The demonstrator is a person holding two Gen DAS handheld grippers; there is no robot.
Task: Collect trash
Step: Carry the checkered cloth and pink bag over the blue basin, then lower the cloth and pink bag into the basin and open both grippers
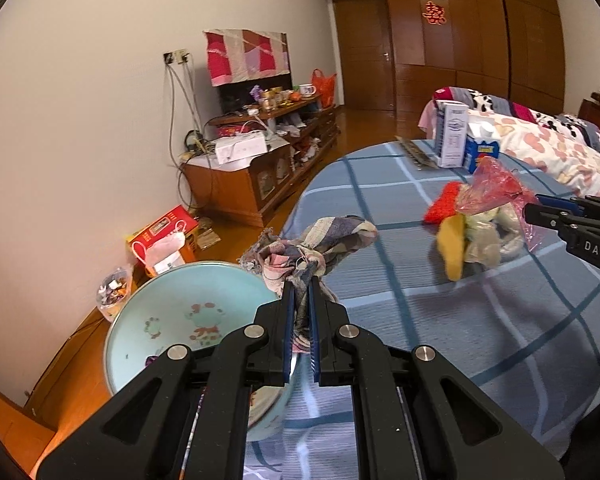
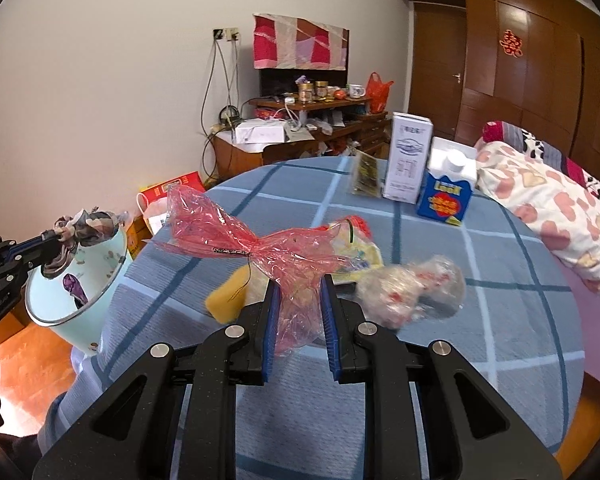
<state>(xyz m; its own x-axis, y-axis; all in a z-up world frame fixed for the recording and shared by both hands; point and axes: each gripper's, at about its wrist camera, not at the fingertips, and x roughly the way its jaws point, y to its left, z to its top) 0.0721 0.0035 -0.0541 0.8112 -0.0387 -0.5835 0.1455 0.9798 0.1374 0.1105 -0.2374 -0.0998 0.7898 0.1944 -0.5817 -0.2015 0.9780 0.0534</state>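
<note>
My left gripper point(image 1: 300, 284) is shut on a patterned cloth rag point(image 1: 324, 240), which it holds just above the rim of a pale blue bin point(image 1: 168, 300). In the right wrist view the same gripper point(image 2: 50, 236) holds the rag point(image 2: 88, 224) over the bin point(image 2: 76, 292) at the table's left edge. My right gripper point(image 2: 300, 292) is shut on a crumpled red see-through plastic bag point(image 2: 256, 248), lifted over the table. Yellow and pale scraps point(image 1: 452, 248) hang in that bag, and the right gripper point(image 1: 534, 210) shows at the right edge of the left wrist view.
A round table with a blue checked cloth point(image 2: 500, 320) carries a white carton point(image 2: 408, 160), a blue carton point(image 2: 446, 196), a small packet point(image 2: 366, 172) and a clear plastic wad point(image 2: 412, 292). A bed point(image 2: 560, 208) stands to the right. A cluttered wooden cabinet point(image 1: 252, 176) lines the wall.
</note>
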